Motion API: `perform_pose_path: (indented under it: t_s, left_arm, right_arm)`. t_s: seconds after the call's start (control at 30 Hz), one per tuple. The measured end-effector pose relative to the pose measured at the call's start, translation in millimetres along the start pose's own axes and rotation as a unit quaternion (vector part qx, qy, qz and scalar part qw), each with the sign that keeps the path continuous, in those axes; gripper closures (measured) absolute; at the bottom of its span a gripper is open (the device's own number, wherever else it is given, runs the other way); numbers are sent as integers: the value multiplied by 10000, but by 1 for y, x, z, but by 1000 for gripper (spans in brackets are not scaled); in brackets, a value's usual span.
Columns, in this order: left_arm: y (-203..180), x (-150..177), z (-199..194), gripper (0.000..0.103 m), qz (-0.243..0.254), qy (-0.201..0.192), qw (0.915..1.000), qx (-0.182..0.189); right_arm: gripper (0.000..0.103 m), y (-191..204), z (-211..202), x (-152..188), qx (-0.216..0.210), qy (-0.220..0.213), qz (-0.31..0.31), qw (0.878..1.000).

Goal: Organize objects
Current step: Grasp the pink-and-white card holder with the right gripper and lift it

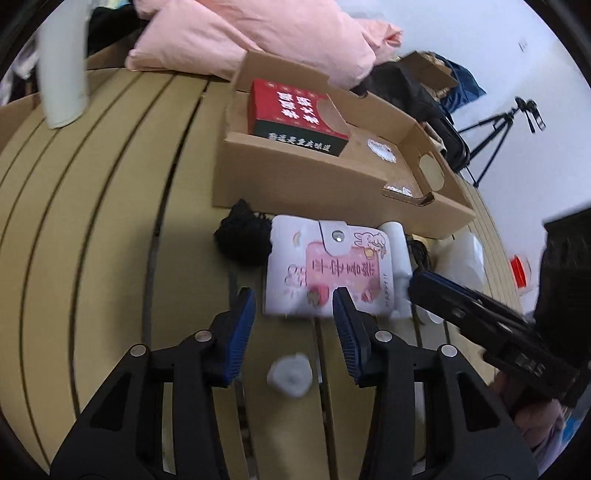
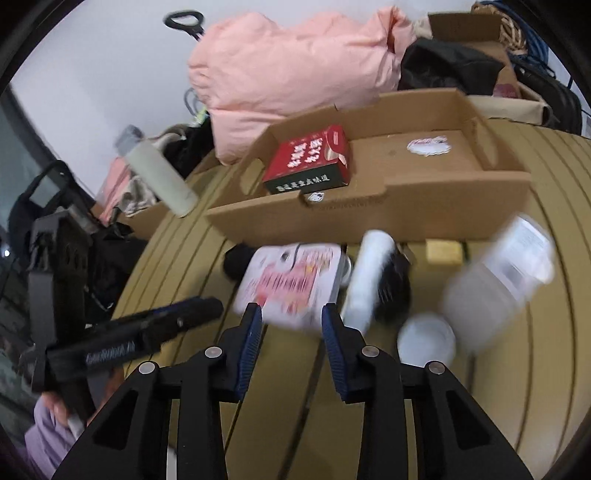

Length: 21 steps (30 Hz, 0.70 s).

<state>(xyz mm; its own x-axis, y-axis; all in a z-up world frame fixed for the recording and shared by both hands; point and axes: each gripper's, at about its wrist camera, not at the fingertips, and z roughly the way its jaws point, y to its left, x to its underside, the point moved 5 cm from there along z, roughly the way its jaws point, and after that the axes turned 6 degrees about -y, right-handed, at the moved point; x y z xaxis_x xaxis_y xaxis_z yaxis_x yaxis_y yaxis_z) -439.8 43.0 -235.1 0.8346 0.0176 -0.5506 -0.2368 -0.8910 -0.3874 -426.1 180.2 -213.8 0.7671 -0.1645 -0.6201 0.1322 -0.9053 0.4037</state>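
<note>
With both my left gripper (image 1: 293, 310) and right gripper (image 2: 291, 325) spread empty before the pink pouch (image 1: 328, 271), our fingers risk colliding.

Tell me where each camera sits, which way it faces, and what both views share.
Left wrist: on the left tool, facing forward over the slatted table at the pink-and-white pouch and cardboard tray; its own open fingers and the right tool show.
Right wrist: on the right tool, facing the same pouch and tray; its open fingers, the left tool and a hand show.
Shared: pouch, tray, red box, pink pillow.
</note>
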Motion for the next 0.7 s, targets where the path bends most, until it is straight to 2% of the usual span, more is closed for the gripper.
perform_pose_path:
  t_s: [0.13, 0.17, 0.3, 0.33, 0.37, 0.53, 0.6, 0.7]
  left_arm:
    - [6, 6, 19, 64, -50, 199, 9997, 157]
    - [6, 5, 18, 65, -36, 76, 9998, 171]
    - [4, 5, 17, 84, 8, 22, 10000, 66]
    - [1, 6, 11, 85, -2, -7, 10000, 24]
    - [-3, 5, 6, 85, -13, -31, 10000, 24]
    - [-44, 16, -51, 92, 51, -261, 9996, 96]
    - [-66, 31, -78, 94, 135, -395, 9990, 174]
    - [-92, 62, -105, 94, 123, -330, 9990, 287]
  right_arm:
    - [66, -7, 30, -2, 136, 256, 58, 9996]
    - [66, -10, 35, -1, 268, 304, 74, 9992]
    - [70, -11, 36, 1, 336, 287, 103, 9990]
    - [80, -11, 34, 1, 415, 293, 91, 9987]
    - [82, -11, 31, 0, 426, 278, 100, 9987]
    - [86, 1, -24, -8, 337, -102, -26, 9994]
    - [86, 6, -60, 0, 349, -281, -160, 9989]
    - [86, 7, -110, 27, 343, -343, -127, 9987]
